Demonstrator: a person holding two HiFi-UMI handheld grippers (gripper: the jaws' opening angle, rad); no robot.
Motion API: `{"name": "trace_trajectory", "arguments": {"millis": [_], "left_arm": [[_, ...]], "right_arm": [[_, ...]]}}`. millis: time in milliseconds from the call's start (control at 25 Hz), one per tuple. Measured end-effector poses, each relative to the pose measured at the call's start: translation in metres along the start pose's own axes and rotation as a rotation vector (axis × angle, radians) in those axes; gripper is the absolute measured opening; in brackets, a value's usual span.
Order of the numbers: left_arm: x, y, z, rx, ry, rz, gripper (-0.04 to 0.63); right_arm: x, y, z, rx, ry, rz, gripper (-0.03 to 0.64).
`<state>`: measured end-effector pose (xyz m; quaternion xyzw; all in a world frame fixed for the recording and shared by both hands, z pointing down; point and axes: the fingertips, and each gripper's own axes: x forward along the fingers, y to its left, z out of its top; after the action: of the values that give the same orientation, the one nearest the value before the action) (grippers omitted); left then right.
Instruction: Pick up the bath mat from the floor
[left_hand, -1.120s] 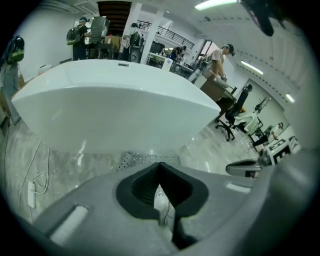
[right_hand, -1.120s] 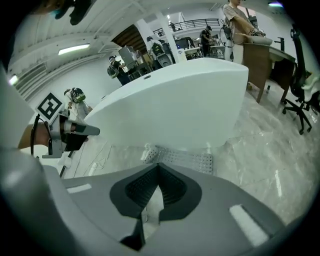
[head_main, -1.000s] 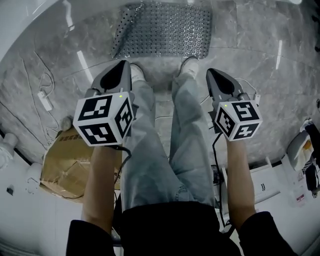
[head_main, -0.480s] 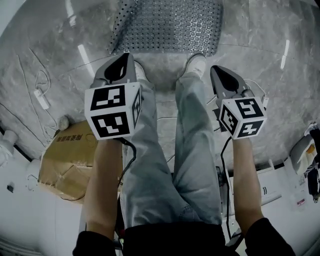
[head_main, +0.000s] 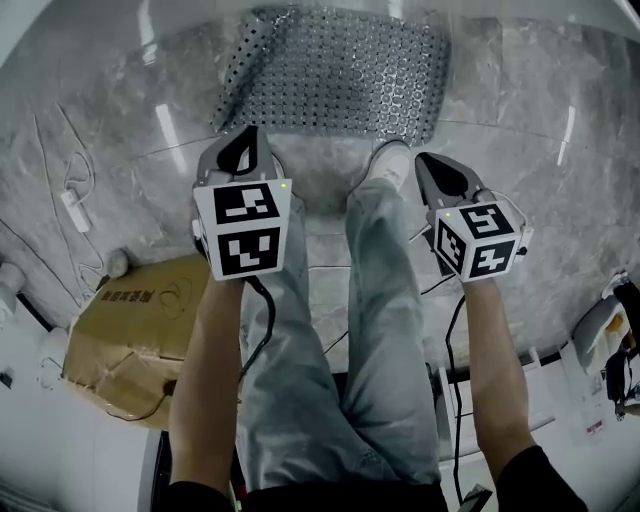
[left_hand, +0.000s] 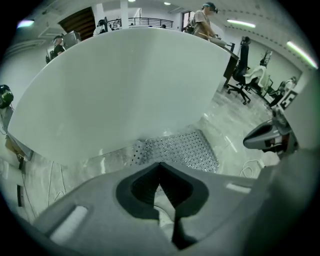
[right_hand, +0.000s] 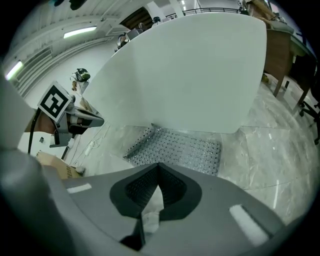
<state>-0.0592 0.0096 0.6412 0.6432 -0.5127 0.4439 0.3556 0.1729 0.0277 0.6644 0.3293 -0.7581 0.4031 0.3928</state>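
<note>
The grey perforated bath mat (head_main: 335, 70) lies flat on the marble floor in front of the person's feet, its left edge curled up. It also shows in the left gripper view as the mat (left_hand: 180, 150) and in the right gripper view as the mat (right_hand: 175, 147), lying against a white tub wall. My left gripper (head_main: 243, 138) hovers short of the mat's near left corner, jaws shut and empty. My right gripper (head_main: 430, 162) hangs near the mat's near right corner, also shut with nothing between the jaws. Neither touches the mat.
A curved white tub wall (left_hand: 125, 90) stands just behind the mat. A cardboard box (head_main: 130, 330) sits on the floor at left, with white cables (head_main: 70, 200) beside it. The person's shoes (head_main: 390, 160) and legs stand between the grippers. Office chairs (left_hand: 250, 80) stand far right.
Both grippers have moved forward toward the mat, and the left one has shifted right. The jaws have stayed shut throughout.
</note>
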Motion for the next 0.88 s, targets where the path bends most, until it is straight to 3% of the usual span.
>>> {"name": "trace_trajectory", "arguments": {"millis": [360, 560, 880], "left_arm": [[0.030, 0.001, -0.009, 0.001, 0.042, -0.014, 0.005], [0.047, 0.003, -0.018, -0.029, 0.079, -0.022, 0.029], [0.067, 0.017, -0.024, -0.017, 0.110, -0.028, 0.064]], "right_arm": [[0.025, -0.035, 0.002, 0.036, 0.020, -0.015, 0.006], [0.038, -0.034, 0.012, 0.088, -0.030, 0.048, 0.014], [0.064, -0.035, 0.017, 0.000, 0.006, 0.061, 0.055]]}}
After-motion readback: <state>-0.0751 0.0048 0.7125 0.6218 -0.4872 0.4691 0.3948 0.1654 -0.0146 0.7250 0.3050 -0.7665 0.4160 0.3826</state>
